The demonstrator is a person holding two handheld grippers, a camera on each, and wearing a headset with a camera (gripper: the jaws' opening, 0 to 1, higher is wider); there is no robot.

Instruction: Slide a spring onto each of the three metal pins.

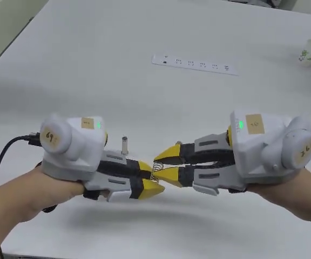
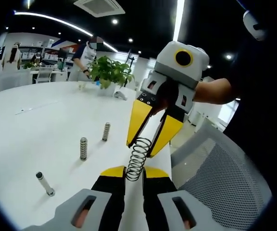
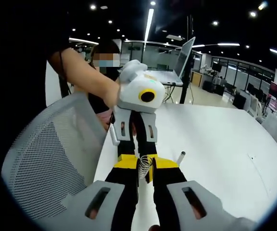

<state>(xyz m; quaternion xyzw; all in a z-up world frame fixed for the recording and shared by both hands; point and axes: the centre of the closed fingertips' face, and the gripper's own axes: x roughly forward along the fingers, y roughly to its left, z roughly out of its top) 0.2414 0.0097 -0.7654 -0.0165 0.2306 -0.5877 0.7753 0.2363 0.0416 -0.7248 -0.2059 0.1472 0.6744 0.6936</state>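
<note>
Meeting near the table's (image 1: pixel 144 91) front edge, the left gripper (image 2: pixel 134 172), tagged "69", clamps one end of a spring (image 2: pixel 137 161). The right gripper (image 2: pixel 142 148), its tag unreadable, has its jaws parted around the other end. A bare pin (image 1: pixel 124 144) stands just beyond.

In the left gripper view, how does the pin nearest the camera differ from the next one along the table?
The nearest pin is bare: a smooth metal shaft with a dark top. The next pin carries a spring down its visible height, so it looks ribbed and thicker. The nearest pin also sits lower and further left in that view. Both stand on the white table.
</note>
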